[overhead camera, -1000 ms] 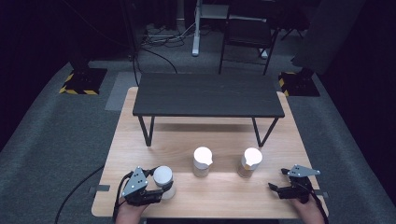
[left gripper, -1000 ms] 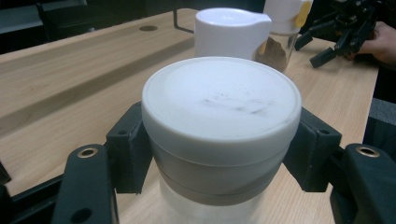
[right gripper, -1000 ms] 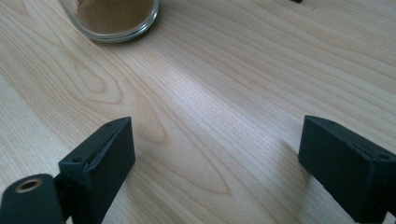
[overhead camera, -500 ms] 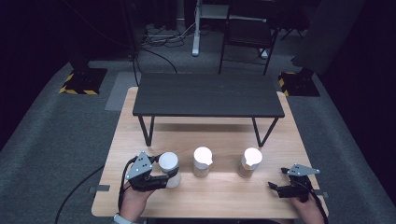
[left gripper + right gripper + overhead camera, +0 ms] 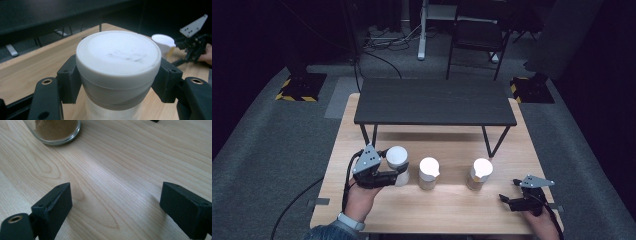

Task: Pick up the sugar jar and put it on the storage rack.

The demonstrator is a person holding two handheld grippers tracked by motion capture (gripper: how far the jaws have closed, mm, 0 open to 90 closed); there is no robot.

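We have the white-lidded jar (image 5: 117, 75) clamped in the left gripper (image 5: 379, 175), jaws bearing on opposite sides just under the lid's rim. In the high view it sits at the gripper's tip, over the near-left part of the counter (image 5: 447, 210); we cannot tell whether its base touches the wood. Beyond it to the gripper's right stand a second jar (image 5: 429, 173) and a third jar (image 5: 479, 174), both white-topped. A dark raised shelf (image 5: 434, 101) spans the counter farther ahead. The right gripper (image 5: 115, 202) rests low by the near-right edge, jaws wide apart and empty, the third jar's glass base just ahead. Risks, as we judge them: the grip sits high, so the jar may tilt, slip, or knock its neighbour.
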